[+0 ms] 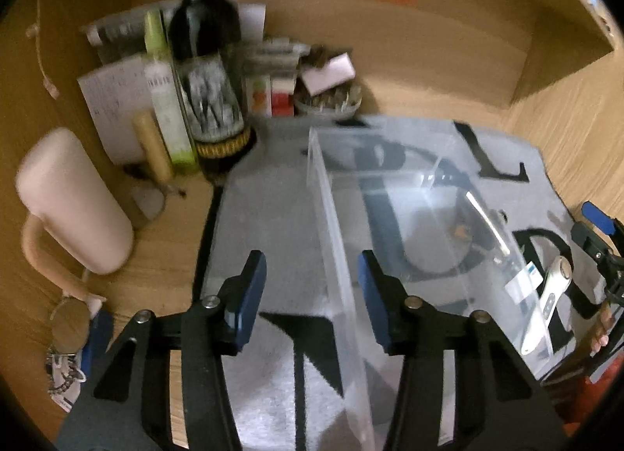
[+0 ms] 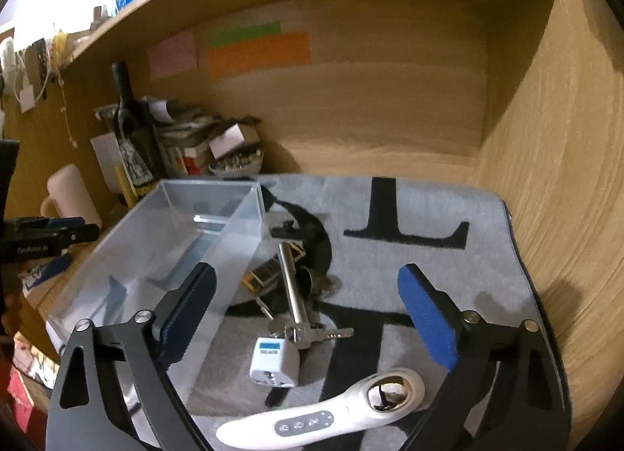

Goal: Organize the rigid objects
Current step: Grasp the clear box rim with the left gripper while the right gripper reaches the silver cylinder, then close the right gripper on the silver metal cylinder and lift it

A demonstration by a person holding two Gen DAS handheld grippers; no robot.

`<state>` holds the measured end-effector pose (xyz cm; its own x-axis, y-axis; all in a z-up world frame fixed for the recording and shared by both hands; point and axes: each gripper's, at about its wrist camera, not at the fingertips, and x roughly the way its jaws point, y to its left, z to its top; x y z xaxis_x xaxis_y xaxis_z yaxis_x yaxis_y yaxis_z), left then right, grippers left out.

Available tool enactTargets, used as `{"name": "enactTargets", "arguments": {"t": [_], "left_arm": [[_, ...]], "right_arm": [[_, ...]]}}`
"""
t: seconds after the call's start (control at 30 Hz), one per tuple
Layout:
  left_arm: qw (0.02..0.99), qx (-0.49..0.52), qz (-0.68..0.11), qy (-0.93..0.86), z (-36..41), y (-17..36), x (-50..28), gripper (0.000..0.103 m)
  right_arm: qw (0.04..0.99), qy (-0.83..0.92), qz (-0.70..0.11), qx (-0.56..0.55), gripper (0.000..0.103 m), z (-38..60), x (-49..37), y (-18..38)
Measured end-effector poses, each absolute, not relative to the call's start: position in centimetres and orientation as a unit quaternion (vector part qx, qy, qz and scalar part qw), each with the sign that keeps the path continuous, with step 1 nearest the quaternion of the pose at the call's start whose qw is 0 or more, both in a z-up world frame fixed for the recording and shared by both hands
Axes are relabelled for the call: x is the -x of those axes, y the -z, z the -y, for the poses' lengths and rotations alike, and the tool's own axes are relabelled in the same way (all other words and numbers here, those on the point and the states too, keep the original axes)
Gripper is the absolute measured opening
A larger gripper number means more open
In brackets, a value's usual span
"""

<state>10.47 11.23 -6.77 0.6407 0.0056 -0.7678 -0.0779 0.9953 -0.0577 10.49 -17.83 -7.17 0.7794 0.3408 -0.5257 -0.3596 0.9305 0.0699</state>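
**Left wrist view: both claws wide, bin still bare**

Left wrist cam: left gripper [image 1: 312,295] stands wide, nothing between the blue pads. Its jaws straddle the near-left wall of the clear plastic bin [image 1: 394,209] w/o touching it; wall runs up the gap between the fingers. Bin sits on a grey mat w/ big black letters [image 1: 273,185], interior shows no objects. Frame is a bit motion-blurred.

Right wrist cam: right gripper [image 2: 308,314] also wide, holding nothing. Between and just beyond its fingers, on the mat [image 2: 429,213] right of the bin [image 2: 167,240]: a white travel adapter [image 2: 273,363], a key bunch [image 2: 312,332] touching it on the far side, a metal rod-shaped tool [image 2: 292,283] lying near-to-far, and a small black-and-yellow item [image 2: 263,275] by the bin wall (can't tell what it is). Nearest the cam, a white handheld device w/ grey button panel and round shiny head [image 2: 323,408] lies across the mat, between the fingers' bases.

Further out, far-left corner of the wooden desk nook [image 2: 390,107]: dark wine bottle [image 1: 206,45], green-white tube [image 1: 165,96], papers, small boxes, a bowl of bits. Pink mug [image 1: 74,201] left of mat, well apart from the bin. Pink, green, orange sticky notes [image 2: 257,51] on the back wall.
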Motion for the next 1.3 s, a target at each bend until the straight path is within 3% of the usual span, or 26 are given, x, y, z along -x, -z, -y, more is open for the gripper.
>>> {"name": "enactTargets", "arguments": {"t": [0.17, 0.33, 0.6, 1.13, 1.3], "left_arm": [[0.885, 0.067, -0.460, 0.012, -12.0, 8.0, -11.7, 0.043], [0.870, 0.066, -0.487, 0.040, -11.3, 8.4, -12.6, 0.029], [0.848, 0.074, -0.520, 0.068, -10.7, 9.8, -13.6, 0.016], [0.855, 0.030, -0.513, 0.061, -9.8, 9.8, -13.4, 0.015], [0.856, 0.029, -0.512, 0.061, -9.8, 9.8, -13.3, 0.015]], "right_arm": [[0.933, -0.191, -0.304, 0.024, 0.079, 18.1, -11.6, 8.1], [0.920, -0.200, -0.336, 0.024, 0.064, 18.5, -12.5, 9.1], [0.895, -0.220, -0.388, 0.027, 0.051, 18.4, -14.4, 10.6], [0.832, -0.259, -0.484, 0.072, 0.023, 14.1, -19.2, 14.1], [0.837, -0.259, -0.475, 0.079, 0.015, 13.7, -19.2, 14.0]]}}
